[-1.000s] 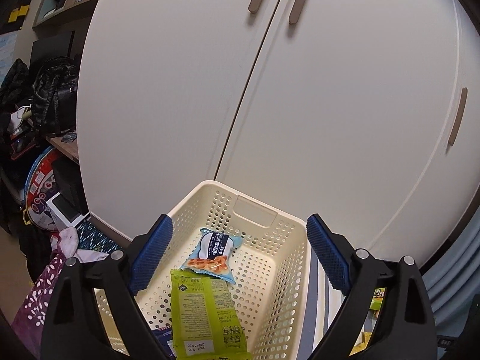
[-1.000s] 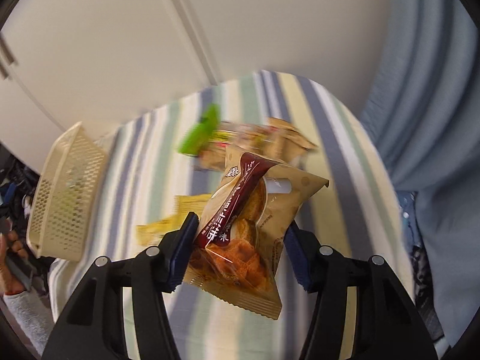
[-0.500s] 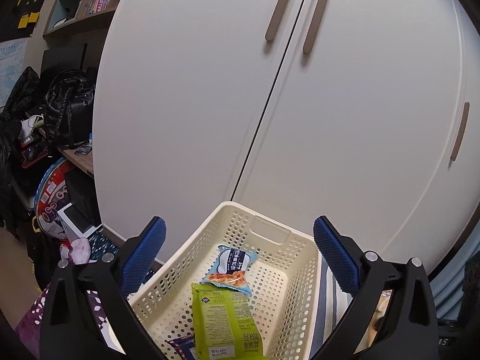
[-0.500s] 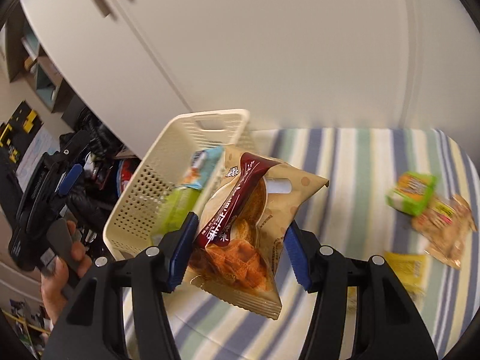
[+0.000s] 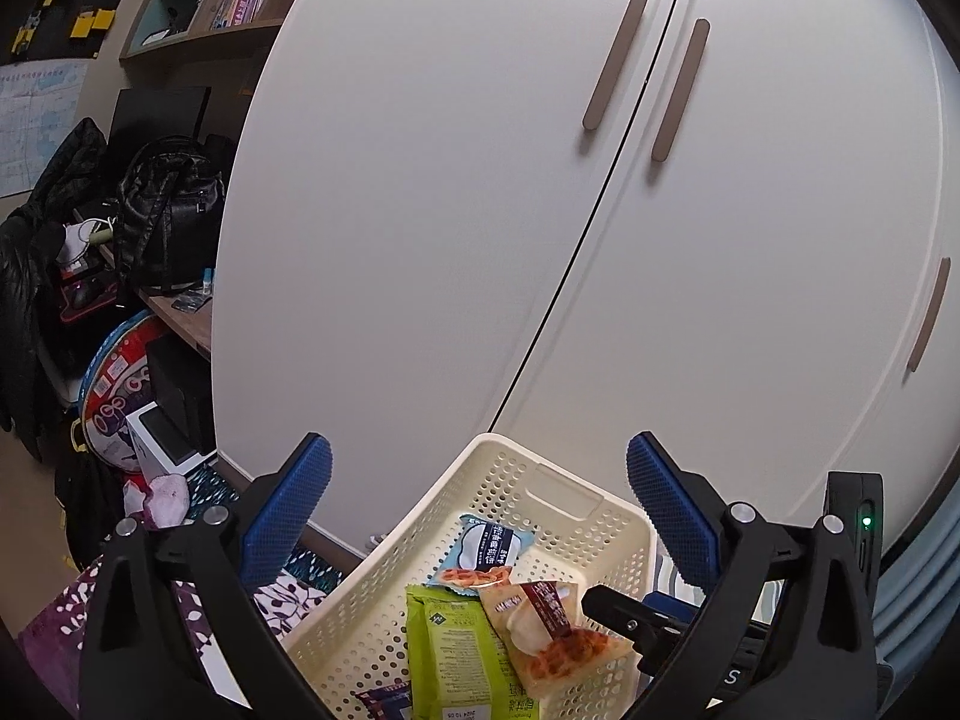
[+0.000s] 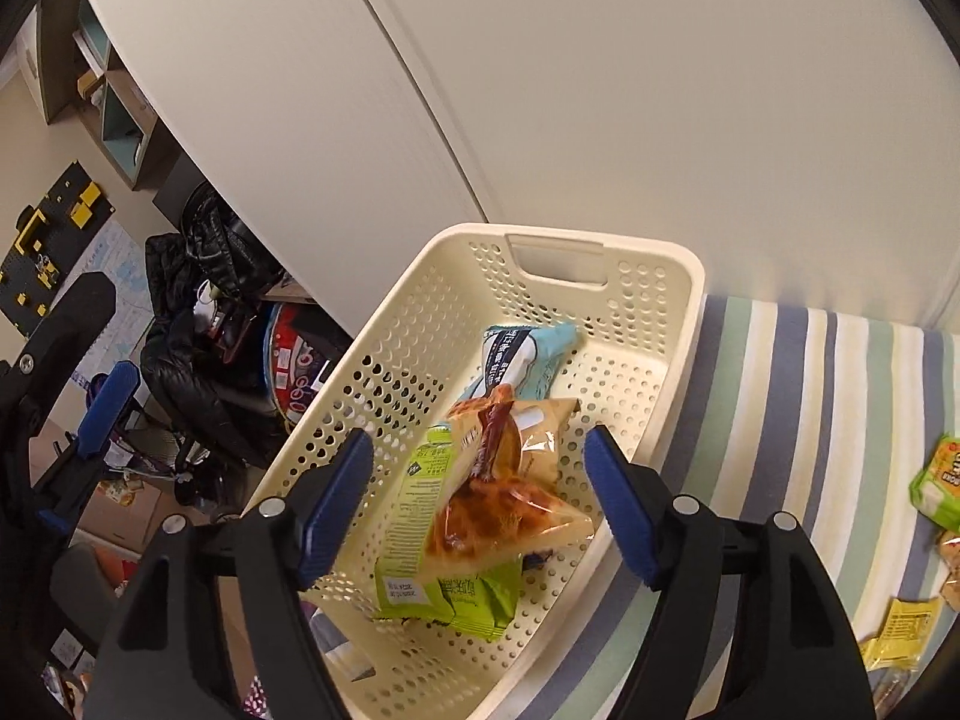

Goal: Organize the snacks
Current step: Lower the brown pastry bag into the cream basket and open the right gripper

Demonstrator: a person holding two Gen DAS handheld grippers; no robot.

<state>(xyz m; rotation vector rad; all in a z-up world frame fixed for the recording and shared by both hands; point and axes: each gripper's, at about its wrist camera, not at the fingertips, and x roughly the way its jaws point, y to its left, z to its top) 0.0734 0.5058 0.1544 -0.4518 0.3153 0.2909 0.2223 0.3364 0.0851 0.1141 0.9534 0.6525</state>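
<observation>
Released since half a second ago, the brown pack [image 6: 504, 480] is no longer pinched between the right claw's [image 6: 474, 498] blue pads [image 6: 336, 504]; it is now lying in the basket [image 6: 678, 324]. That claw is hanging above the basket with jaws spread wide, gripping nothing, the ribbed pads clear of the pack on both sides. Glossy and crinkled, the pack is showing a dark red band and golden pastry through a clear window, and it is resting tilted on top of a flat green pack [image 6: 444, 582]. Just beyond them a pale blue pack [image 6: 528, 354] is lying near the basket's handle slot. Made of cream plastic, the basket is perforated with round holes and is sitting at the edge of a striped cloth [image 6: 780, 396]. Farther right on the cloth, loose snacks [image 6: 936, 480] are lying well apart from the basket. Off to the basket's other side, the left claw [image 5: 474, 510] is also gaping wide and empty. Behind everything, smooth white cabinet doors [image 5: 480, 180] are standing.
</observation>
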